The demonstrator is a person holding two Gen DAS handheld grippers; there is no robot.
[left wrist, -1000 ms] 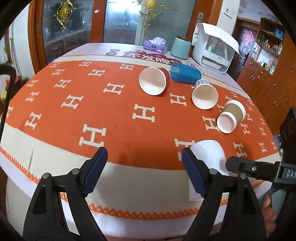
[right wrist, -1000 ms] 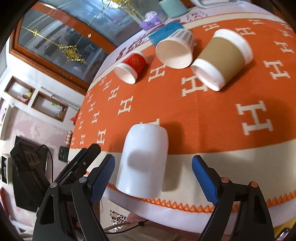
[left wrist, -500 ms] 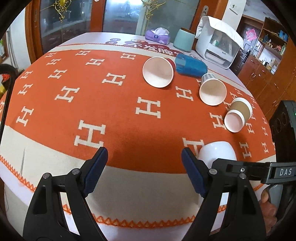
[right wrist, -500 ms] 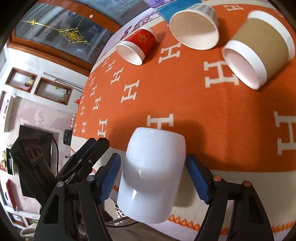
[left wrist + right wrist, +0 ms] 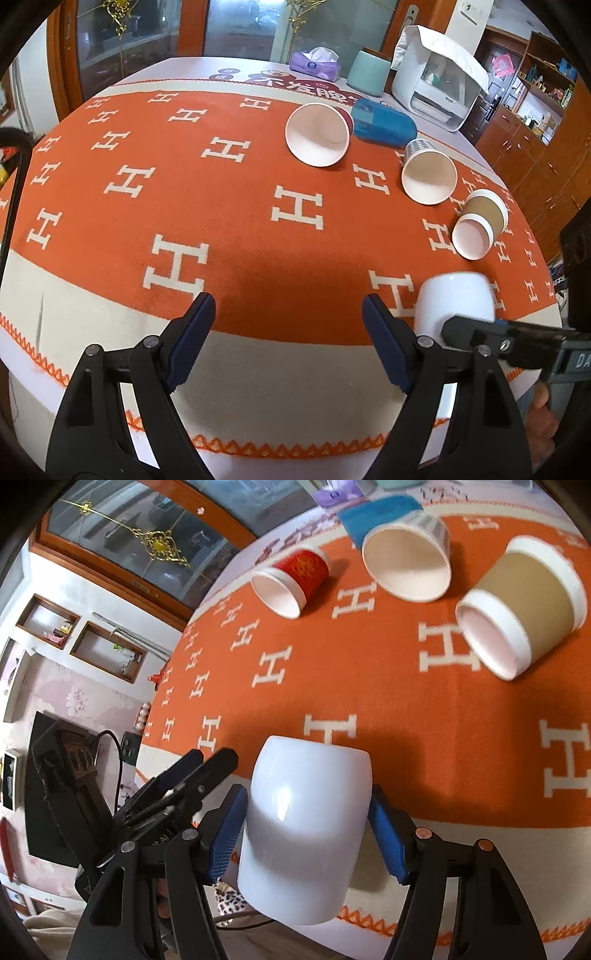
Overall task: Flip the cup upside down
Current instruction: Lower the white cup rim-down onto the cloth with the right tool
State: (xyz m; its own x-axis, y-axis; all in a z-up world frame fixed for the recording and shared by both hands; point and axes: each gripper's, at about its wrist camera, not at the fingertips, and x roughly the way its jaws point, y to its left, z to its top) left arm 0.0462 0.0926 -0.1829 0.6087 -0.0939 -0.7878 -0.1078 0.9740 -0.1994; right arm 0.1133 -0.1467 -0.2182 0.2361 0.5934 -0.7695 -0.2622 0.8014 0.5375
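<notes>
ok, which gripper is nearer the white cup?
Right. The right gripper has its pads against both sides of the white cup; the left gripper is open, beside it and apart.

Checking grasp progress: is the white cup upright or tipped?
Tipped: the white cup lies sideways between the right gripper pads.

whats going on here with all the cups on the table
A person holds a gripper in each hand. The right gripper has its blue pads against both sides of a white cup lying at the near edge of the orange tablecloth. The left gripper is open and holds nothing. A red, a striped and a brown cup lie on their sides further back.
</notes>
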